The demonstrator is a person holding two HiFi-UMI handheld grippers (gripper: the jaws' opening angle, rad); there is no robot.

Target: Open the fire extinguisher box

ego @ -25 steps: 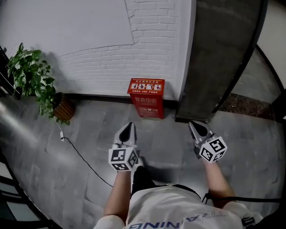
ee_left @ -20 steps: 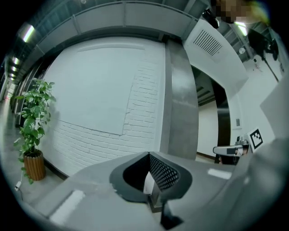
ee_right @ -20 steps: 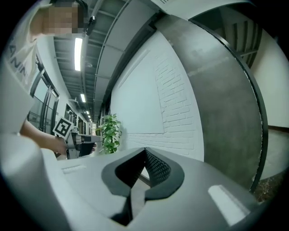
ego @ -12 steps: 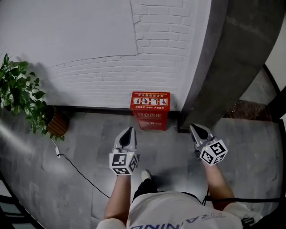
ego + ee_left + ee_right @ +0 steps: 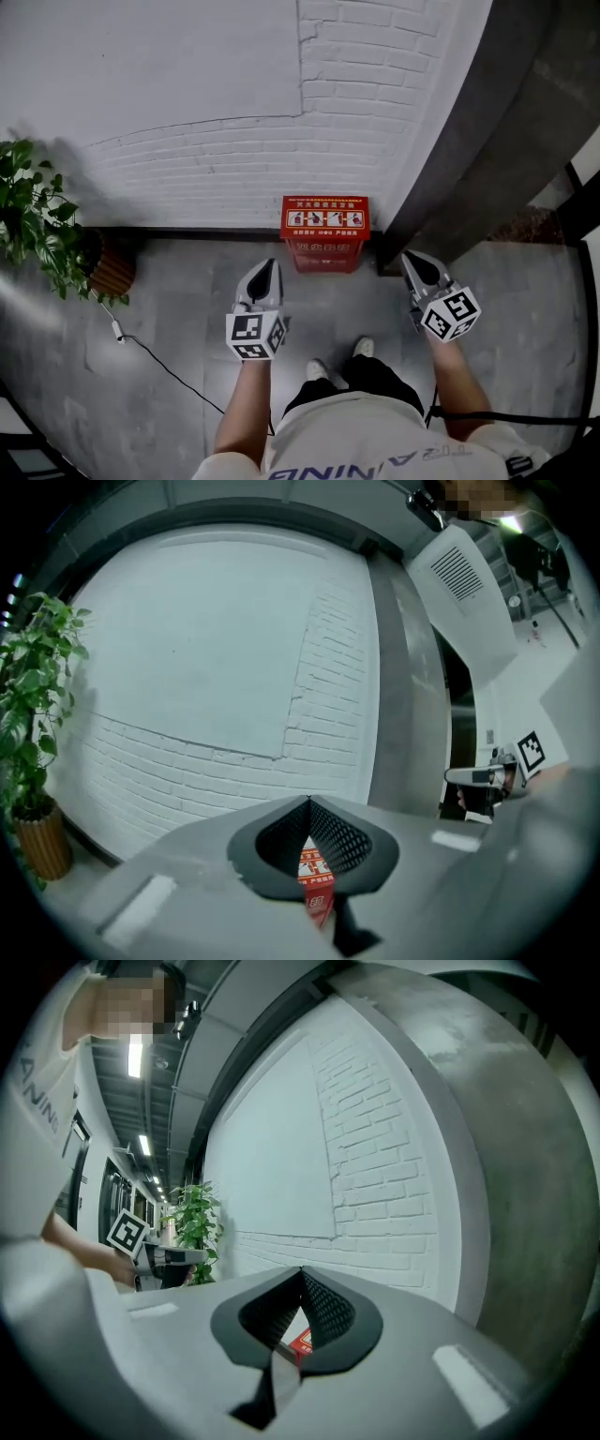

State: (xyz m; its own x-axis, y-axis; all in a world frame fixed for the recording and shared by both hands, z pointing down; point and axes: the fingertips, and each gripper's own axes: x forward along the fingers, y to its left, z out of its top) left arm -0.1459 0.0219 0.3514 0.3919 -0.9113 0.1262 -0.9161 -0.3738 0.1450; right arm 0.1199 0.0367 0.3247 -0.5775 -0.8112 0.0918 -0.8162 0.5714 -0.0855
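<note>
A red fire extinguisher box stands on the floor against the white brick wall, its lid down. My left gripper hangs shut and empty just left of the box, short of it. My right gripper is shut too, to the right of the box near the concrete pillar. In the left gripper view the red box shows through the gap under the closed jaws. In the right gripper view a corner of the box peeks past the jaws.
A potted plant in a wicker pot stands at the left by the wall. A white cable runs across the grey floor from it. A grey concrete pillar rises right of the box. The person's feet are below the grippers.
The person has walked toward the wall: the red box has come nearer to both grippers, and the plant has slid to the left edge. Both grippers stay shut.
</note>
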